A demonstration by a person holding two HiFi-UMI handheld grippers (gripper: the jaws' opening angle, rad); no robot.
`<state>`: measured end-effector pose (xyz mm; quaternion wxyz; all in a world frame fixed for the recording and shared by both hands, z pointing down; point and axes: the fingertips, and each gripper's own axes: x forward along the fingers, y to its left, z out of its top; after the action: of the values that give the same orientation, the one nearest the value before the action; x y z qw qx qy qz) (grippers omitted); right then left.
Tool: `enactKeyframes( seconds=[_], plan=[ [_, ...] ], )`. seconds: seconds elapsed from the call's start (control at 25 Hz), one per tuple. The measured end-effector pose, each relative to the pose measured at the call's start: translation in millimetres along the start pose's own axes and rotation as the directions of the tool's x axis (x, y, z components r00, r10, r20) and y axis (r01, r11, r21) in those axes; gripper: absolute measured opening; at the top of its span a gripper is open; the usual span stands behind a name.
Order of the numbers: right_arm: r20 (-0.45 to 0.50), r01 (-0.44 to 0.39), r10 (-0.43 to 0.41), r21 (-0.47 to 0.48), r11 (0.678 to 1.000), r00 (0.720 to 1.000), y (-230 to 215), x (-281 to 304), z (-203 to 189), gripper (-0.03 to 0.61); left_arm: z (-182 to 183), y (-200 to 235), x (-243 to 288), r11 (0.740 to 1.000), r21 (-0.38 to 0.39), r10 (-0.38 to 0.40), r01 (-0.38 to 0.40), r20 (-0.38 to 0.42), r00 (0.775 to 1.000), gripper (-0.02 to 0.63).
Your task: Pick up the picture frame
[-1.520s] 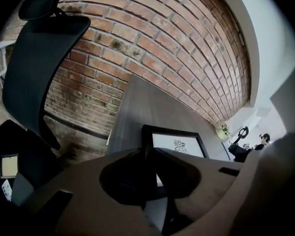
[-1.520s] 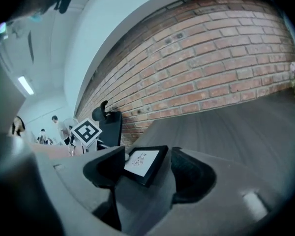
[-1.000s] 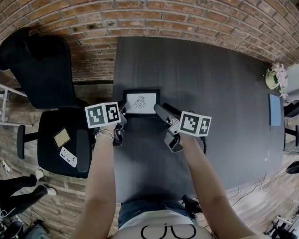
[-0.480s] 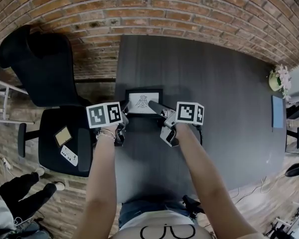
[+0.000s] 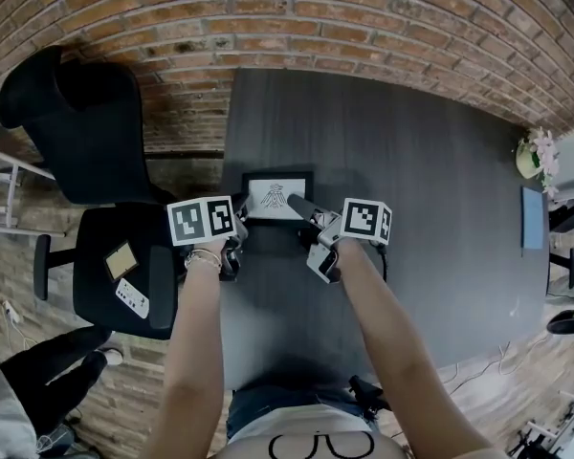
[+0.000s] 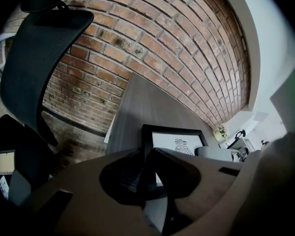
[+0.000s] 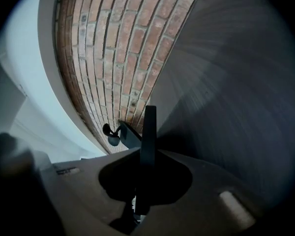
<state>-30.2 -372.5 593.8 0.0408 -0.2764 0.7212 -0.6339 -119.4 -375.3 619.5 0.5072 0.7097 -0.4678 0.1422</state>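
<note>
The black picture frame (image 5: 277, 196) with a white print lies near the left edge of the dark table (image 5: 411, 161). My left gripper (image 5: 241, 218) is shut on the frame's left side. In the left gripper view the black border (image 6: 148, 141) runs between the jaws of that gripper (image 6: 147, 157). My right gripper (image 5: 298, 206) is at the frame's right side, and its jaws are closing. The right gripper view shows the frame edge-on (image 7: 149, 124), a thin dark strip pinched between the jaws of that gripper (image 7: 144, 154).
A black office chair (image 5: 77, 132) stands left of the table, with a small card (image 5: 120, 263) and a remote on its seat. A brick wall runs behind the table. At the far right are a small plant (image 5: 534, 151) and a blue panel (image 5: 530, 216). A person's legs (image 5: 38, 381) show at bottom left.
My right gripper moved left to the frame's right side, rolled, and closed its jaws on the edge. The left gripper kept still on the left side.
</note>
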Motion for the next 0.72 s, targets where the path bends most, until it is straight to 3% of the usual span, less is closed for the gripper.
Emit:
enactKeyframes(
  seconds=[0.12, 0.24, 0.32, 0.72],
  plan=[
    [0.001, 0.005, -0.005, 0.004, 1.0, 1.0, 0, 0, 0, 0.015, 1, -1, -3, 1.0, 0.011, 0.017, -0.017, 0.02, 1.0, 0.074],
    [0.004, 0.008, -0.008, 0.003, 1.0, 1.0, 0, -2, 0, 0.015, 5, -5, -10, 0.999, 0.034, 0.03, -0.032, 0.05, 0.998, 0.19],
    [0.005, 0.01, -0.01, 0.005, 1.0, 1.0, 0, -1, 1, 0.015, 7, -7, -17, 0.998, 0.045, 0.042, -0.045, 0.07, 0.997, 0.224],
    [0.011, 0.007, -0.007, -0.029, 1.0, 1.0, 18, -9, -2, 0.014, 14, -23, -58, 0.995, 0.084, 0.04, -0.053, 0.154, 0.987, 0.225]
  ],
)
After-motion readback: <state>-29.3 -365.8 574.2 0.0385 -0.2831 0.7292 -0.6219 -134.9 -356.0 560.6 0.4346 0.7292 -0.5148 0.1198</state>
